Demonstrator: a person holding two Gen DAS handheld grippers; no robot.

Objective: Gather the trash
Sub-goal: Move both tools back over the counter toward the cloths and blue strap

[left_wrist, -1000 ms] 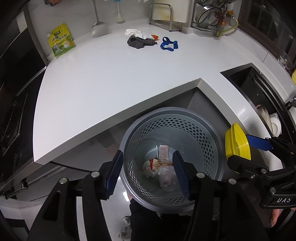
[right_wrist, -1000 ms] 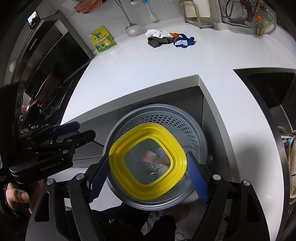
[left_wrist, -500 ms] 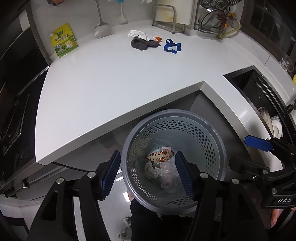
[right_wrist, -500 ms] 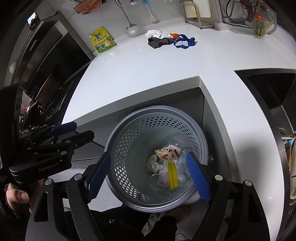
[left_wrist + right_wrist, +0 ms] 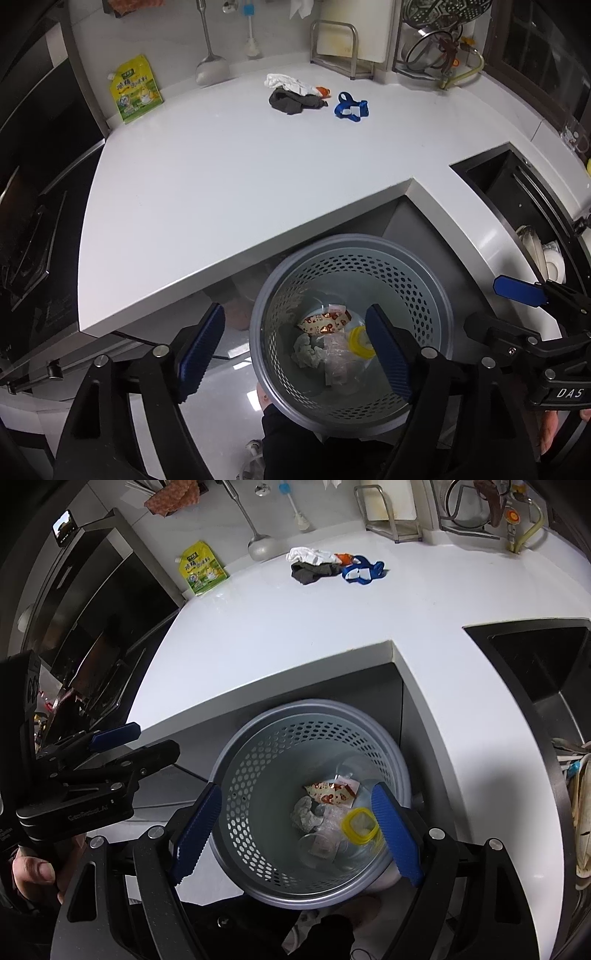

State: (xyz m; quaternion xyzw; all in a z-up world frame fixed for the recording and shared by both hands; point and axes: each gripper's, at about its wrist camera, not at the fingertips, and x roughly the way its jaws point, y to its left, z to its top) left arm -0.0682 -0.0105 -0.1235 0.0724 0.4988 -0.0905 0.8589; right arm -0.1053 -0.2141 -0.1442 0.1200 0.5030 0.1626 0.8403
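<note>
The left gripper (image 5: 295, 350) is hanging over the perforated bin (image 5: 424, 291), its jaws opening with nothing between the pads. The right gripper (image 5: 295, 830) is hovering over the same bin, jaws spread wide and empty. Inside the bin are lying a yellow lid (image 5: 360, 821), a red-patterned wrapper (image 5: 328, 792) and crumpled paper (image 5: 304, 812). Beyond the bin, on the white counter (image 5: 240, 177), dark and white cloths (image 5: 291, 96) and a blue strap (image 5: 351, 107) are lying.

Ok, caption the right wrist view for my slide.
Open right gripper above perforated bin holding yellow lid and wrappers.
</note>
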